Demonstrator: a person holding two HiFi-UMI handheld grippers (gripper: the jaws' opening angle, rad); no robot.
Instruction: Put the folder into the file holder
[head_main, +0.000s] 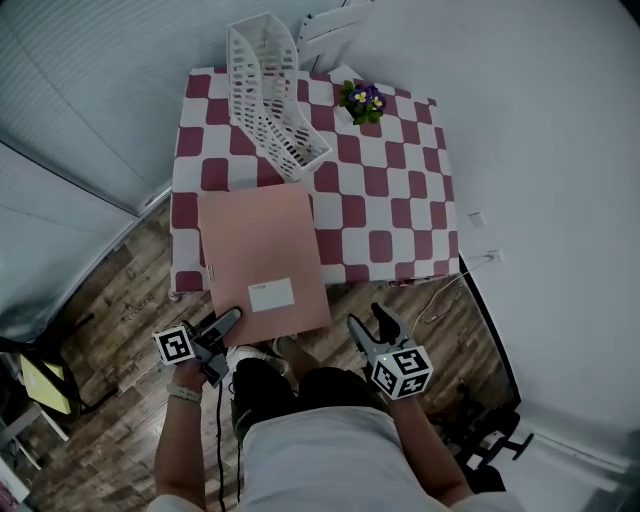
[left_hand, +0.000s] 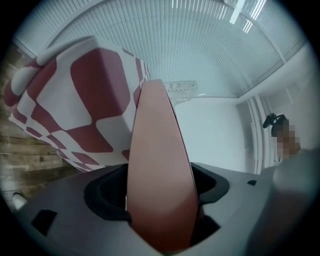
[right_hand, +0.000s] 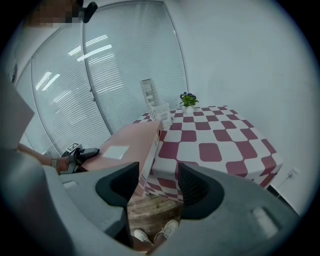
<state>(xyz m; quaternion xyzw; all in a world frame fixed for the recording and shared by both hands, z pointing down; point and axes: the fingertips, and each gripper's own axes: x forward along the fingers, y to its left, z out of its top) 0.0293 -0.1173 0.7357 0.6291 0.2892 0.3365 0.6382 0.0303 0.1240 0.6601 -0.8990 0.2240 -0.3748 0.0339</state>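
1. head view: my left gripper (head_main: 228, 318) pinches the near edge of the pink folder (head_main: 262, 260), which reaches over the checked table (head_main: 400, 210) and sticks out past its near edge. the white file holder (head_main: 268, 95) stands at the far side, apart from it.
2. left gripper view: jaws clamped on the folder's edge.
3. right gripper view: my right gripper (right_hand: 159, 187) is empty, jaws wide, off the table's near edge.
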